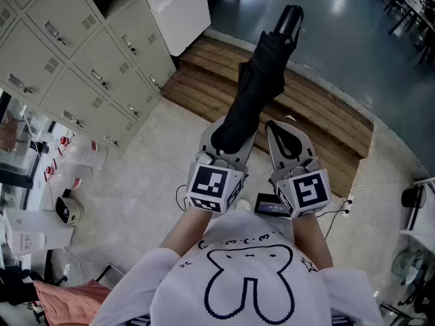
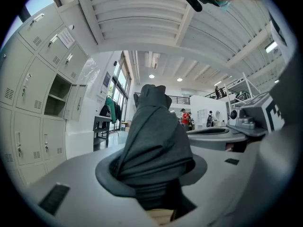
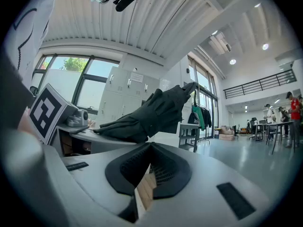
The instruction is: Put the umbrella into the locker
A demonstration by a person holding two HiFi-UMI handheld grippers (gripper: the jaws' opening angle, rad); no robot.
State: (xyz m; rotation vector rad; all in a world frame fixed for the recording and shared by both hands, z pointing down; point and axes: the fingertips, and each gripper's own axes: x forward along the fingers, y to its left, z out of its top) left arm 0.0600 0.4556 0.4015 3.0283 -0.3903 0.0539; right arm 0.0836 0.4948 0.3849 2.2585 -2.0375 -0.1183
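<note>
A folded black umbrella sticks out forward from my left gripper, which is shut on its lower end; the handle is at the far tip. In the left gripper view the dark fabric fills the gap between the jaws. My right gripper sits beside it to the right, jaws shut with nothing between them, pads meeting at the tips. The umbrella shows to its left. Grey lockers stand at the left; one is open.
Wooden steps lie ahead, with a white cabinet beyond the lockers. Boxes and bottles clutter the floor at the left. A power strip lies at the right. A clothes rack and distant people are in the hall.
</note>
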